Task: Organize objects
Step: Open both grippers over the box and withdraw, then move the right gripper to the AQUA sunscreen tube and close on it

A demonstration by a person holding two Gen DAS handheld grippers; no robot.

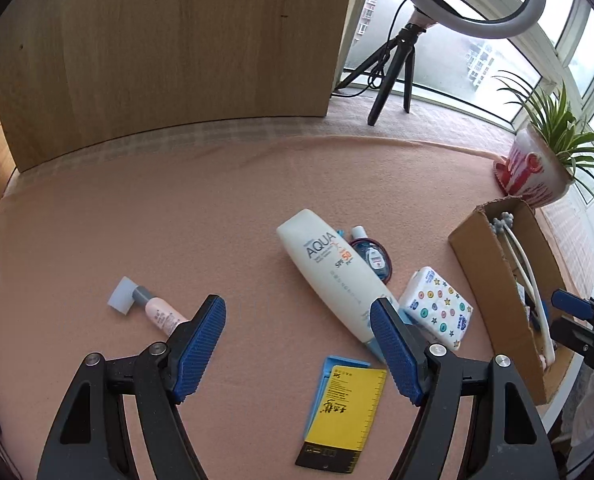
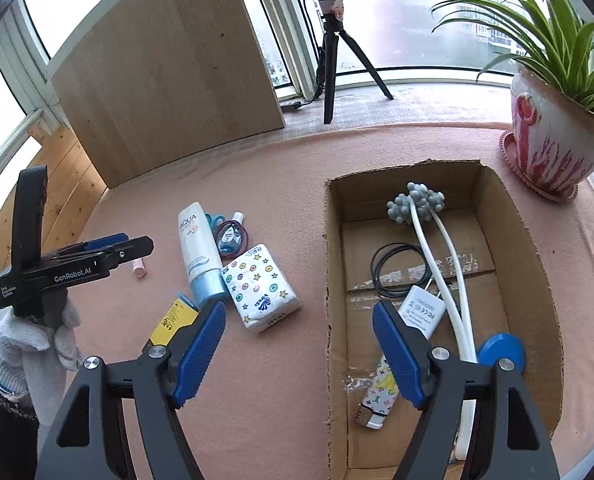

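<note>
A pink cloth-covered table (image 1: 177,216) holds a scatter of small toiletries beside an open cardboard box (image 2: 537,280). The left gripper (image 1: 297,320) hangs over the cloth with its blue pads spread wide and nothing between them. Just beyond it lies a white sunscreen bottle (image 1: 329,268) on its side, with a small blue bottle inside a dark ring (image 1: 371,256) touching its far right edge. A tissue pack printed with stars and buttons (image 1: 437,308) sits to the right of the bottle, a yellow and blue card packet (image 1: 345,404) lies nearer, and a small pink tube (image 1: 153,308) lies apart on the left. The right gripper (image 2: 299,336) hovers over the box's near left wall, also spread wide and empty. Inside the box are a white massager with grey knobbed heads (image 2: 417,204), a white charger (image 2: 421,308), a coiled black cable (image 2: 393,268), a patterned lighter (image 2: 381,396) and a blue disc (image 2: 501,352). A potted plant (image 2: 553,136) stands at the far right.
</note>
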